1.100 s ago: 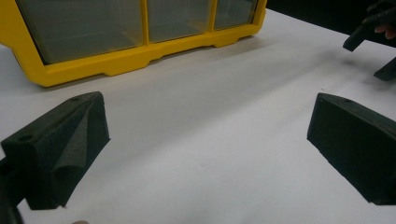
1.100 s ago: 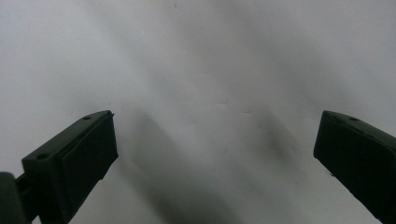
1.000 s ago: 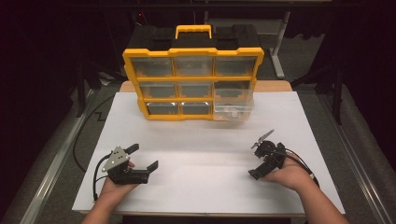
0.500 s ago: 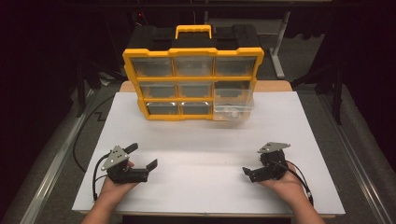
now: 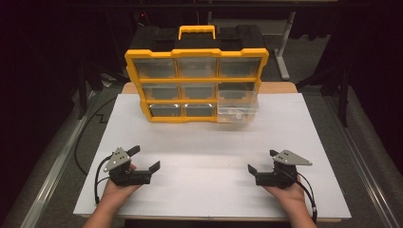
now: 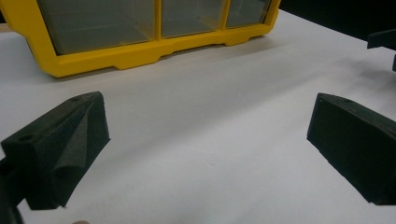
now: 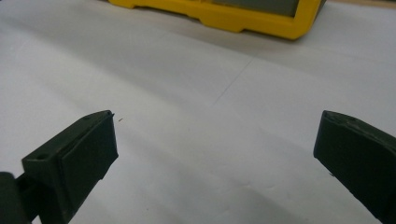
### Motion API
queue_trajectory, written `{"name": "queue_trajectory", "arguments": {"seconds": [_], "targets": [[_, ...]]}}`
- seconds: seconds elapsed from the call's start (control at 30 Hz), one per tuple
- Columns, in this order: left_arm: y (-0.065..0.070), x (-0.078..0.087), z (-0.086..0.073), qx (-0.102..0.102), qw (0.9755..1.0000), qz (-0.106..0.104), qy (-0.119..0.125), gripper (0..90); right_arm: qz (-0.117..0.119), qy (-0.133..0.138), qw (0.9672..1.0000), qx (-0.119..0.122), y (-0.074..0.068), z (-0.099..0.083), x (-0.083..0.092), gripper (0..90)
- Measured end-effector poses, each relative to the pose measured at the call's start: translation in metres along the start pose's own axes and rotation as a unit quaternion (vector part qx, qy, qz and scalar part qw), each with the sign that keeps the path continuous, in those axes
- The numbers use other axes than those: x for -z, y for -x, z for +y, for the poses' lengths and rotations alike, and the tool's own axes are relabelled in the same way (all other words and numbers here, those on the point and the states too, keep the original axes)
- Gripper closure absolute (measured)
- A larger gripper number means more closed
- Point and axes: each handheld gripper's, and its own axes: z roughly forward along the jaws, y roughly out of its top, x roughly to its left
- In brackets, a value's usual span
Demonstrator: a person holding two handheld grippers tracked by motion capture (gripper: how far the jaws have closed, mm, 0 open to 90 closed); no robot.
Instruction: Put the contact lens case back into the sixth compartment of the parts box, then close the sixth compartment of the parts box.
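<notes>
Two grippers rest on the white table [image 5: 209,142]; the left gripper [image 5: 145,159] and the right gripper [image 5: 261,161] each have both jaws spread wide, holding nothing; one yellow organizer case [image 5: 196,80] with nine clear drawers stands upright at the far edge, well apart from both; its lower-right drawer [image 5: 237,110] sticks out.

1. The white table [image 5: 204,185] is brightly lit from above, while the surroundings fall into near blackness.
2. The yellow organizer [image 5: 196,84] shows mild glare on its clear drawer fronts.
3. Soft shadows lie under each gripper.
4. In both gripper views, the near black jaws are blurred and the edges are slightly soft.
</notes>
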Motion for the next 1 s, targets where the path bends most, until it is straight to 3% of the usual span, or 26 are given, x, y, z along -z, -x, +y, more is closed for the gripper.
{"name": "queue_trajectory", "arguments": {"seconds": [0.1,0.23,0.4,0.5,0.6,1.0], "targets": [[0.000,-0.001,0.000,0.006,1.0000,0.004,-0.001,0.2,-0.011,0.028,0.9995,0.006,-0.001,0.001,0.007,0.4],[0.002,-0.003,0.000,0.003,0.9999,0.007,-0.007,0.2,-0.013,0.059,0.9981,-0.010,0.004,0.003,0.016,0.4],[0.000,-0.004,0.000,0.009,0.9998,0.014,-0.013,0.2,-0.015,0.053,0.9985,-0.008,0.006,0.004,0.016,0.4],[0.003,-0.004,-0.001,0.001,0.9998,0.012,-0.018,0.2,-0.016,0.051,0.9985,-0.008,0.005,0.004,0.016,0.4],[0.003,-0.004,-0.001,0.002,0.9998,0.012,-0.015,0.2,-0.017,0.051,0.9986,0.002,0.004,0.005,0.016,0.4],[0.000,-0.004,-0.001,0.008,0.9999,0.011,-0.010,0.2,-0.024,0.043,0.9988,0.000,0.004,0.004,0.017,0.4]]}}
